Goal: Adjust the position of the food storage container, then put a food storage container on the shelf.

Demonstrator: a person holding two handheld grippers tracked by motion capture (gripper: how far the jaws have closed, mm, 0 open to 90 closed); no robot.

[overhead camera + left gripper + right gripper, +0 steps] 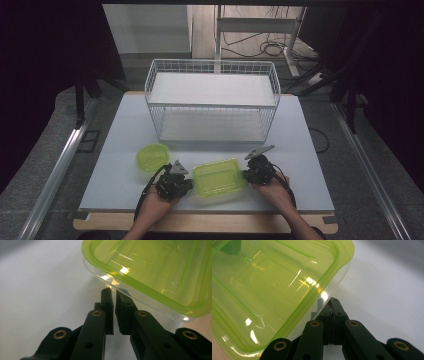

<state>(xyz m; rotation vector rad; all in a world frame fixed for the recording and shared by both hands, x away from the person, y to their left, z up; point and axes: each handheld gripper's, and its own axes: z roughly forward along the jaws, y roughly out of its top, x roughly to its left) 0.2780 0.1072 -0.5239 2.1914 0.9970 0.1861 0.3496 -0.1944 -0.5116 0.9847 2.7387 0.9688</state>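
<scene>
Dim surroundings, table evenly lit; glare spots on green lid; close-ups soft.

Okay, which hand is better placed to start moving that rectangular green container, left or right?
Right, by a little. The right gripper has its shut tips against the rectangular container under the lid's rim. The left gripper, nearly shut, has its tips at the opposite side, contact unclear. Probably both are needed.

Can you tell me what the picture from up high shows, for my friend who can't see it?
Two hands hold black grippers, the left gripper and right gripper, against opposite ends of a green rectangular container on a white table. A small round green container sits left, a white wire basket behind.
</scene>
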